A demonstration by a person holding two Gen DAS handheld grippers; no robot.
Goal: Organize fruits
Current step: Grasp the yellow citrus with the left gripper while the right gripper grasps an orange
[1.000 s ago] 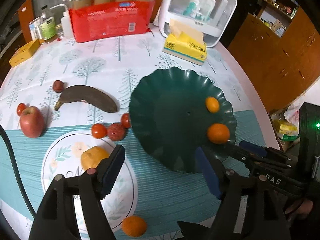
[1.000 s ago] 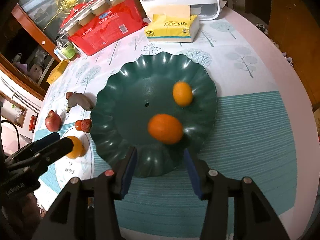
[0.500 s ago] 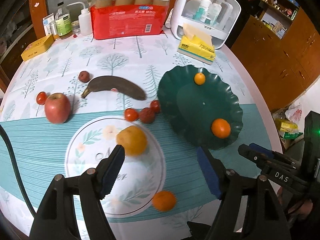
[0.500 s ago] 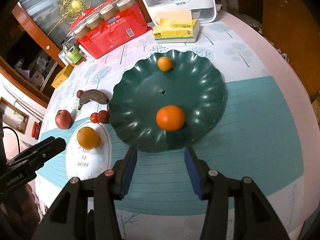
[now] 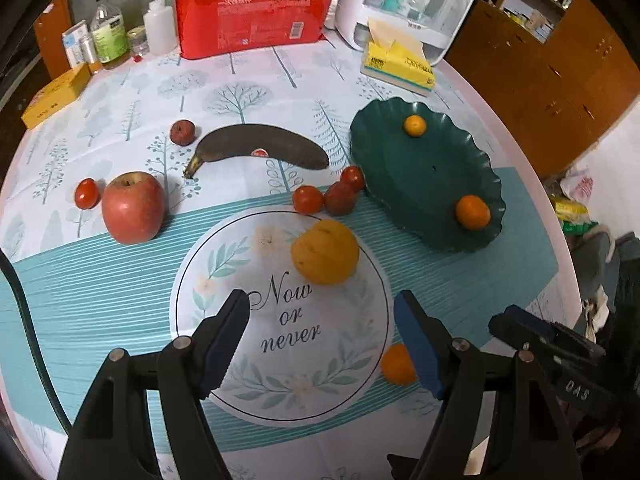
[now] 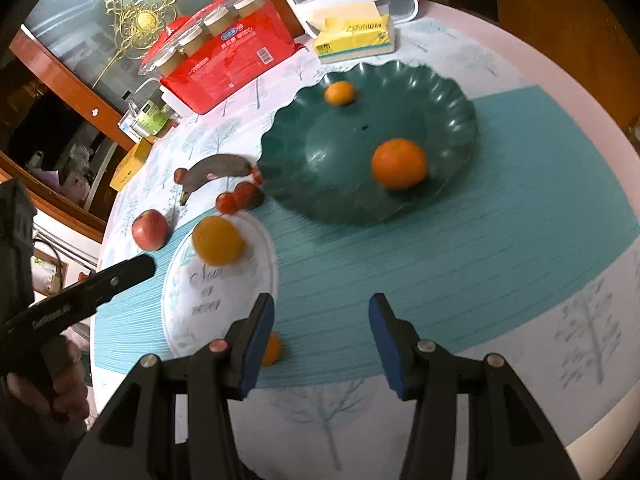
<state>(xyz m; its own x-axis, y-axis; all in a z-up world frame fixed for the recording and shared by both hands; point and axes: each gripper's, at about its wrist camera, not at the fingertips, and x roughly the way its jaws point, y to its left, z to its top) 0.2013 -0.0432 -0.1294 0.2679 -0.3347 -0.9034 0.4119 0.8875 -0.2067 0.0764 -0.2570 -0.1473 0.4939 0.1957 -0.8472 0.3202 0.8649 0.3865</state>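
Two oranges already in the green scalloped plate (image 5: 416,184): a small one (image 5: 414,125) near the far rim, a larger one (image 5: 473,212) near the right rim. Still loose on the surface (image 5: 100,300): yellow-orange citrus (image 5: 325,251) on the printed circle, a small orange (image 5: 396,364) at the circle's near right edge, red apple (image 5: 134,207), blackened banana (image 5: 260,151), cherry tomatoes (image 5: 307,199) and dark red fruits by the plate's left rim.

Left tool (image 5: 320,336) empty, jaws parted wide, hanging over the printed circle. Right tool (image 6: 322,334) empty too, jaws parted moderately, over the teal band near the plate.

Likely next pick: the large citrus for the left, wide gap suiting it. Best to centre the pads on its widest part, come down steeply, close gently. Small orange just beside the right pad in the left view, so worth avoiding a nudge.

Plenty of bare cloth between circle and plate. Near surface edge close under the right tool; round fruit apt to roll off there. Plate's middle open for setting down.
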